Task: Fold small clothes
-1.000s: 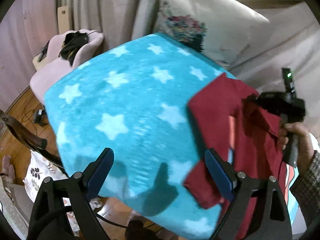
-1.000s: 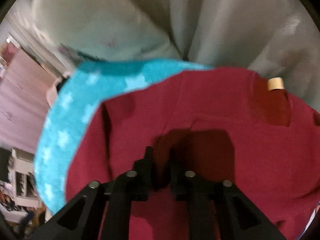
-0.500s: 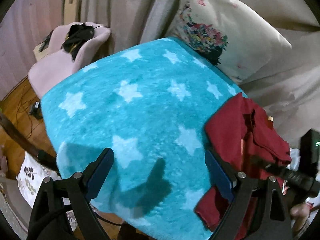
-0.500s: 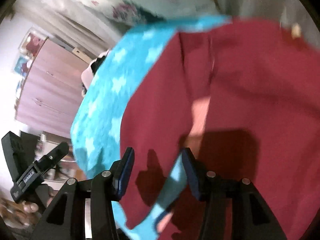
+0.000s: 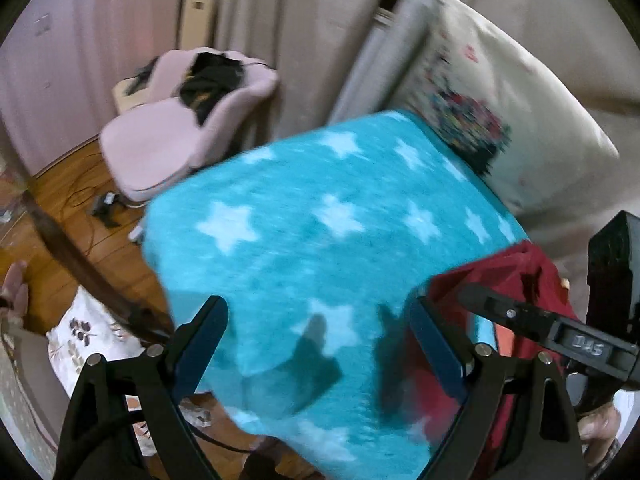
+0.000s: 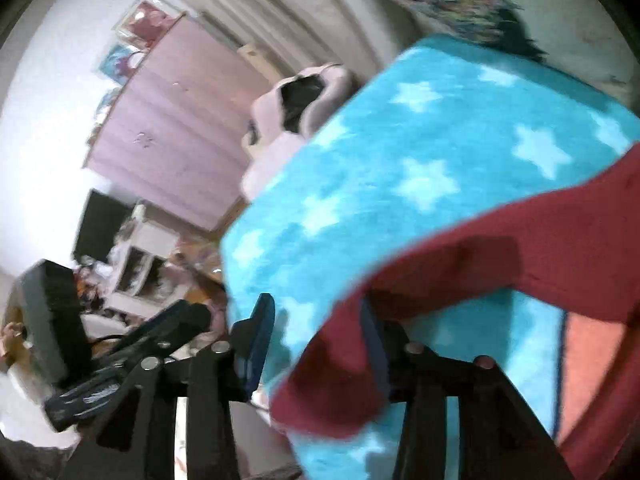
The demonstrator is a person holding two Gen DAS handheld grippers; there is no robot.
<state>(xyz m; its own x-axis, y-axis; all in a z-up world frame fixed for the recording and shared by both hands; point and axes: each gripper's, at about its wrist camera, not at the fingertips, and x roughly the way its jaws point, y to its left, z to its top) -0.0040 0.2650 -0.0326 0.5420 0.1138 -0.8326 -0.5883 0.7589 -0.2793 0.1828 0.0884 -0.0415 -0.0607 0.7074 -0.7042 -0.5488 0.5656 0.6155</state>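
Star-print blanket (image 5: 312,240): fuzzy fleece, matt. Maroon garment (image 6: 560,232): smooth matt knit cloth. Floor (image 5: 68,184): glossy wood. Pillow (image 5: 520,120): smooth cotton-like cloth.

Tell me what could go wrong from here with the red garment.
The red garment lies at the near corner of the star blanket, so it may slide off. The right claw is open with cloth draped on one finger, so it may snag. The left claw is open and empty, steadying nothing.
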